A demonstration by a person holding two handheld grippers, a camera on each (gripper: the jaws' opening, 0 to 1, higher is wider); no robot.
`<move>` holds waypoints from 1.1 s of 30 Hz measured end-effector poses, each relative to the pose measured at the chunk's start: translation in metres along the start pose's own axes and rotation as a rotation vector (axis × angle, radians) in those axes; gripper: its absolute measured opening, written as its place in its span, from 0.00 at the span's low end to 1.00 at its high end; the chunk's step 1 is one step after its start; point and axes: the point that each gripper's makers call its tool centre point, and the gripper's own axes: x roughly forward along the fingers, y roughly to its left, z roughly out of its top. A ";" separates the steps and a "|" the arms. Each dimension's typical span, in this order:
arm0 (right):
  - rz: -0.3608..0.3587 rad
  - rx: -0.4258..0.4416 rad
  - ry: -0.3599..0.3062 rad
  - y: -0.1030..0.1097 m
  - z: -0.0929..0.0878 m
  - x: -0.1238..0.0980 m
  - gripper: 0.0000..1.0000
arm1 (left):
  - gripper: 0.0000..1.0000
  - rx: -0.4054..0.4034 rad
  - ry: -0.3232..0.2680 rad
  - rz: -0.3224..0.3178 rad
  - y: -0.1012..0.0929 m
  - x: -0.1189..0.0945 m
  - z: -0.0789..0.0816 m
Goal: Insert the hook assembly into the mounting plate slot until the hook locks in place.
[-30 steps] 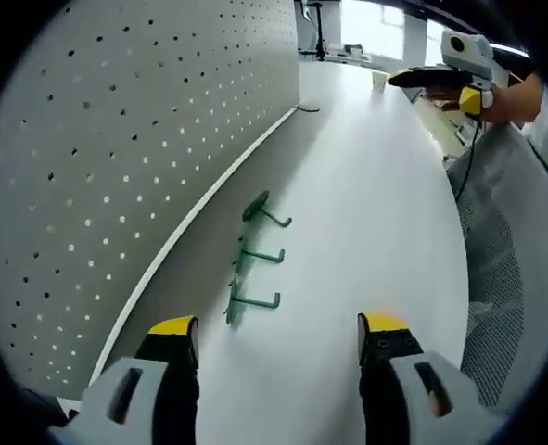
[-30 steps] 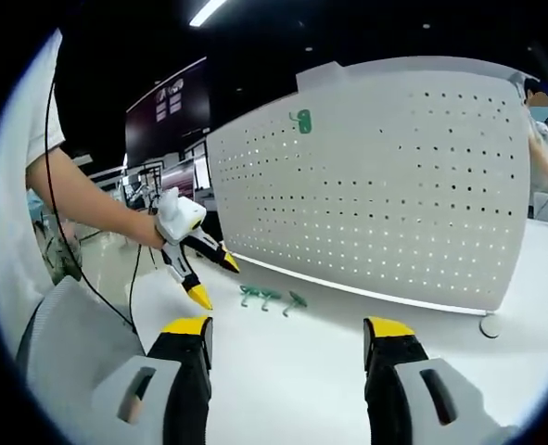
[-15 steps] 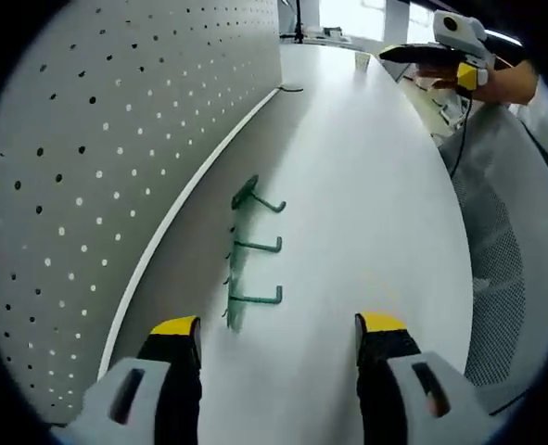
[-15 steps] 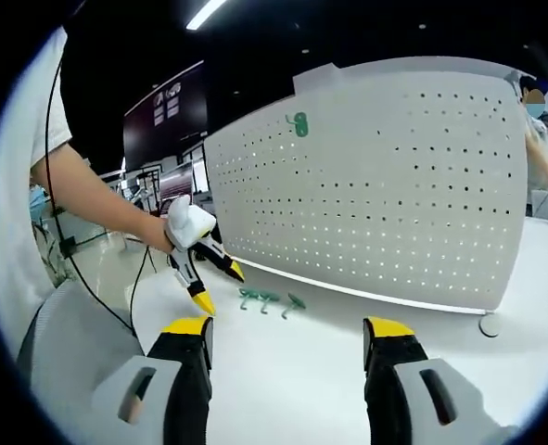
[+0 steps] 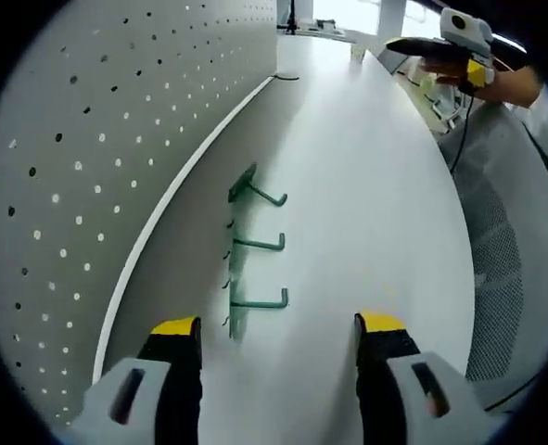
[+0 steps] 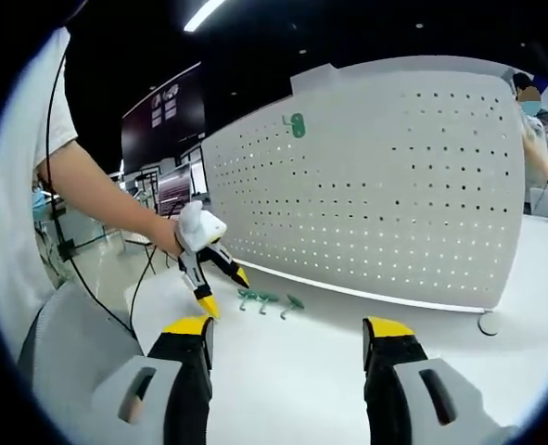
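A green hook assembly (image 5: 250, 250) with three prongs lies on the white table (image 5: 366, 213), close to the foot of the grey perforated mounting plate (image 5: 88, 139). My left gripper (image 5: 278, 326) is open just short of the assembly's near end, nothing between its jaws. In the right gripper view the left gripper (image 6: 224, 291) hovers open beside the hook assembly (image 6: 266, 299), under the upright mounting plate (image 6: 394, 204). My right gripper (image 6: 286, 326) stands open farther back over the table, holding nothing. It also appears, small, as the right gripper (image 5: 440, 51) at the table's far end.
A small green hook (image 6: 295, 125) hangs high on the plate. A round white disc (image 6: 488, 323) lies by the plate's right corner. A grey mesh chair back (image 5: 505, 260) runs along the table's edge. A dark cable (image 5: 287, 78) lies at the plate's far end.
My left gripper has moved forward and closer to the hook assembly, which now looms larger between its jaws. The right gripper has hardly moved. The assembly lies where it was.
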 end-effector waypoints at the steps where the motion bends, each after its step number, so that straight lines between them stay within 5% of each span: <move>1: 0.000 0.001 -0.001 0.000 0.000 0.000 0.63 | 0.69 0.004 0.005 -0.004 -0.001 0.000 -0.001; 21: -0.010 0.016 -0.006 -0.002 0.001 0.000 0.63 | 0.67 0.052 0.018 -0.003 0.005 0.004 -0.003; 26: -0.008 0.013 -0.004 -0.002 0.000 0.000 0.62 | 0.49 0.038 0.018 0.010 0.011 0.002 -0.002; 33: -0.008 0.012 0.001 -0.002 0.000 0.000 0.61 | 0.43 0.003 0.013 0.031 0.014 0.003 -0.001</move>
